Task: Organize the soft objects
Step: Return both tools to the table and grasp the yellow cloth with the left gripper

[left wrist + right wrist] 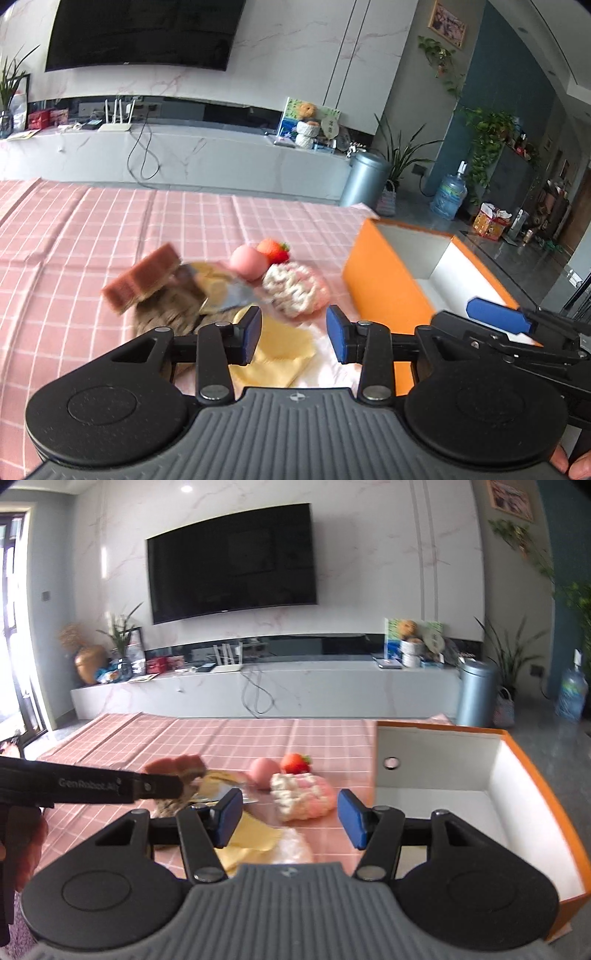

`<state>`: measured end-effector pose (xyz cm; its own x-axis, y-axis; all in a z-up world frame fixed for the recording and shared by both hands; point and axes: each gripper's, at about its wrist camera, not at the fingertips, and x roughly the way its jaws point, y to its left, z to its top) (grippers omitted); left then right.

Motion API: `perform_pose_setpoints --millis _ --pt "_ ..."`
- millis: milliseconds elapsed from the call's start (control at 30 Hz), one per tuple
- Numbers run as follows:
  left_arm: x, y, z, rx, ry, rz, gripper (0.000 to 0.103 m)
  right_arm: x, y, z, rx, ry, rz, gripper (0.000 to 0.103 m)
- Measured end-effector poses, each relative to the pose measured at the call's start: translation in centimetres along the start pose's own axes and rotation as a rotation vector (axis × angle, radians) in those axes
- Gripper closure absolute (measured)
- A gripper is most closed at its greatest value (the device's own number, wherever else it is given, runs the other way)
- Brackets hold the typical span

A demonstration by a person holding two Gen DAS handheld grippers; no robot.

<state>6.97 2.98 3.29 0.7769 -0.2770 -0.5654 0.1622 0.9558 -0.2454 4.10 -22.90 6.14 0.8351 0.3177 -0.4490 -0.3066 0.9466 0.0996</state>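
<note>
Nearest the lens, both grippers show spread fingers with nothing between them: the left gripper (pixel 294 334) and right gripper (pixel 290 818) hang over the pink checked worktop (pixel 74 229). Soft toys cluster at twelve o'clock: a yellow cloth (pixel 280 350), pink-white knitted piece (pixel 295 290), pink ball (pixel 248 261), strawberry (pixel 274 250), brown cake slice (pixel 142 278). At two o'clock sits the orange box (pixel 546 805) (apparently empty). Best approach: centre one item between the pads, squeeze gently, lift clear of neighbours.
</note>
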Motion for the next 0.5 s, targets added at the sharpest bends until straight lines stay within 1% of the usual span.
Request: perform_pose_setpoints --millis 67,167,300,367,400,500 --pt "0.1 0.6 -1.0 0.004 0.009 0.009 0.056 0.6 1.1 -0.9 -0.027 0.007 0.002 0.046" --pt "0.4 1.2 -2.3 0.010 0.023 0.024 0.054 1.7 2.6 -2.6 -0.082 0.039 -0.005 0.046" --pt "1.0 2.0 -3.6 -0.012 0.037 0.017 0.043 3.6 3.8 -4.1 -0.128 0.103 -0.034 0.046" --pt "1.3 2.2 -3.9 -0.018 0.039 0.014 0.038 4.4 3.8 -4.4 -0.128 0.128 -0.038 0.038" --pt "1.5 2.3 -4.4 -0.020 0.040 0.014 0.035 4.7 3.9 -4.5 -0.128 0.135 -0.043 0.036" --pt "2.1 2.7 -4.9 -0.029 0.051 0.012 0.032 5.4 4.4 -4.7 -0.158 0.136 -0.050 0.030"
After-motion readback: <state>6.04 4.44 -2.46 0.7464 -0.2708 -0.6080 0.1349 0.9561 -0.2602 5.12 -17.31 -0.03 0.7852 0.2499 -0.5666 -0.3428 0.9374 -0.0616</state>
